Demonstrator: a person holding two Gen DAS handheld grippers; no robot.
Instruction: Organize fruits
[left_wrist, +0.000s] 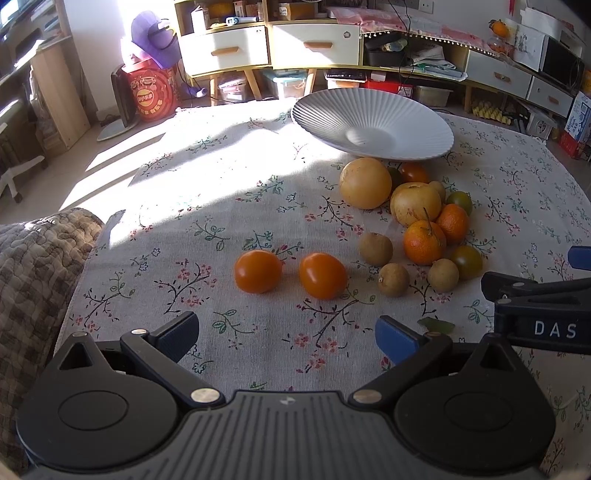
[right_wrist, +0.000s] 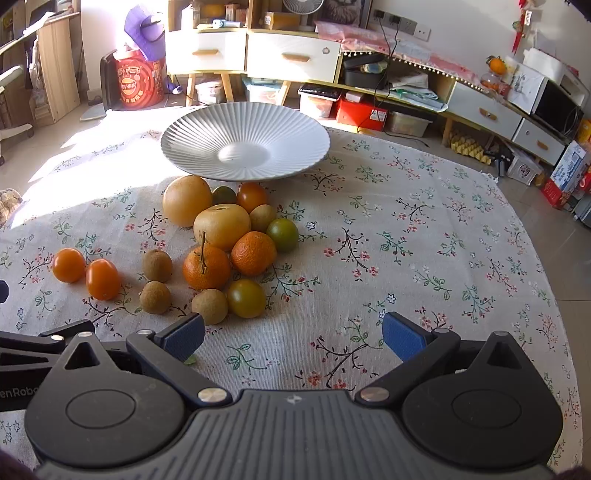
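Note:
A white ribbed plate (left_wrist: 373, 123) (right_wrist: 245, 142) stands empty at the far side of the floral tablecloth. In front of it lies a pile of fruit: two large yellow pears (left_wrist: 365, 183) (right_wrist: 221, 226), two mandarins (left_wrist: 424, 242) (right_wrist: 207, 267), small brown longans (left_wrist: 375, 249) (right_wrist: 157, 265) and greenish tomatoes (right_wrist: 246, 298). Two orange tomatoes (left_wrist: 258, 271) (right_wrist: 103, 278) lie apart to the left. My left gripper (left_wrist: 286, 332) is open and empty, just short of the orange tomatoes. My right gripper (right_wrist: 293, 338) is open and empty, right of the pile; it shows in the left wrist view (left_wrist: 535, 306).
A quilted cushion (left_wrist: 37, 258) lies at the table's left edge. Beyond the table stand white drawer cabinets (right_wrist: 255, 51), a red box (right_wrist: 138, 83) and storage bins on the floor. The cloth (right_wrist: 424, 229) to the right of the pile is bare.

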